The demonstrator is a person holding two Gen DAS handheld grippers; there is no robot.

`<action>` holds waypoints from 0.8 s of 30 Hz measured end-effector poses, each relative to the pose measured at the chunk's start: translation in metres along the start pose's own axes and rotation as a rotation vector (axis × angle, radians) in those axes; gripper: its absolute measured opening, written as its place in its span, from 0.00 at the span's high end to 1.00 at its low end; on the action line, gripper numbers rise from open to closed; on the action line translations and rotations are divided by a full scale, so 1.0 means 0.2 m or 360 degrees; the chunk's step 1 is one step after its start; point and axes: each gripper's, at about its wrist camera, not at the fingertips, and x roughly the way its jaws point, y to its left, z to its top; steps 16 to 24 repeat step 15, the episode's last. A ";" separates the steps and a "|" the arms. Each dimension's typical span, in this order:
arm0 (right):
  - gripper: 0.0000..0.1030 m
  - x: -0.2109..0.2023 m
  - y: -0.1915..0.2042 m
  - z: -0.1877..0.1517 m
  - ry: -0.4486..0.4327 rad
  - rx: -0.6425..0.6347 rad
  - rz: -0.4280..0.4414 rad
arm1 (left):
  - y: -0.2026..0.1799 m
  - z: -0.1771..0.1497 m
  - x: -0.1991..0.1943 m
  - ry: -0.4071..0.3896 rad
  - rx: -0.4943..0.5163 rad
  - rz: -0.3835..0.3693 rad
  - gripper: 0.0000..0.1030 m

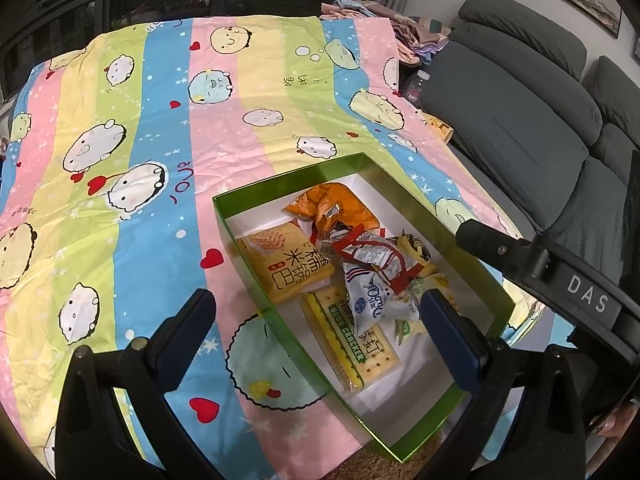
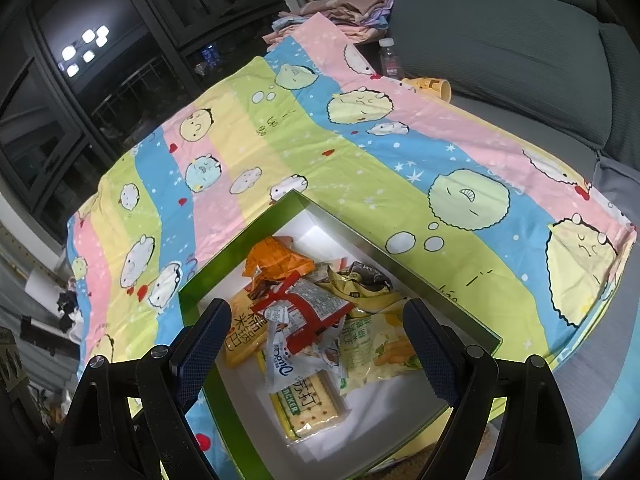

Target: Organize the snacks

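A green box with a white inside (image 1: pixel 256 264) (image 2: pixel 200 280) lies open on the striped cloth and holds several snack packets. Among them are an orange packet (image 1: pixel 336 208) (image 2: pixel 280 260), a yellow rice-cracker pack (image 1: pixel 284 268), a red-and-white packet (image 1: pixel 372 256) (image 2: pixel 308 304), a white-and-blue pouch (image 1: pixel 376 300) and a cracker pack (image 1: pixel 360 348) (image 2: pixel 312 408). My left gripper (image 1: pixel 320 320) hovers open over the box's near left wall, holding nothing. My right gripper (image 2: pixel 320 340) hangs open above the packets, also holding nothing. One of its black fingers (image 1: pixel 492 244) reaches in from the right in the left wrist view.
The pastel cartoon cloth (image 1: pixel 160 160) (image 2: pixel 360 152) covers the whole table. A grey sofa (image 1: pixel 520 120) (image 2: pixel 500 40) stands along the right. A small bottle (image 2: pixel 390 56), a yellow cup (image 2: pixel 432 86) and folded clothes (image 2: pixel 344 12) lie at the far right edge. Dark windows stand behind.
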 end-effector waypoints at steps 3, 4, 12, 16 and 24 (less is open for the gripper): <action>0.15 0.00 0.00 0.00 0.0002 0.0000 -0.0002 | 0.00 0.00 0.00 -0.0001 -0.0002 -0.0013 0.01; 0.15 0.00 0.00 0.00 0.0002 0.0001 -0.0001 | 0.00 0.00 -0.01 -0.0006 0.0003 -0.0012 0.01; 0.15 0.00 0.01 0.00 0.0003 -0.0016 -0.0017 | -0.01 0.00 -0.02 0.0008 0.0011 -0.0020 0.01; 0.15 0.00 0.01 0.00 0.0003 -0.0014 -0.0032 | 0.00 -0.01 -0.04 0.0001 0.0003 -0.0029 0.01; 0.15 0.00 0.01 0.00 0.0003 -0.0014 -0.0032 | 0.00 -0.01 -0.04 0.0001 0.0003 -0.0029 0.01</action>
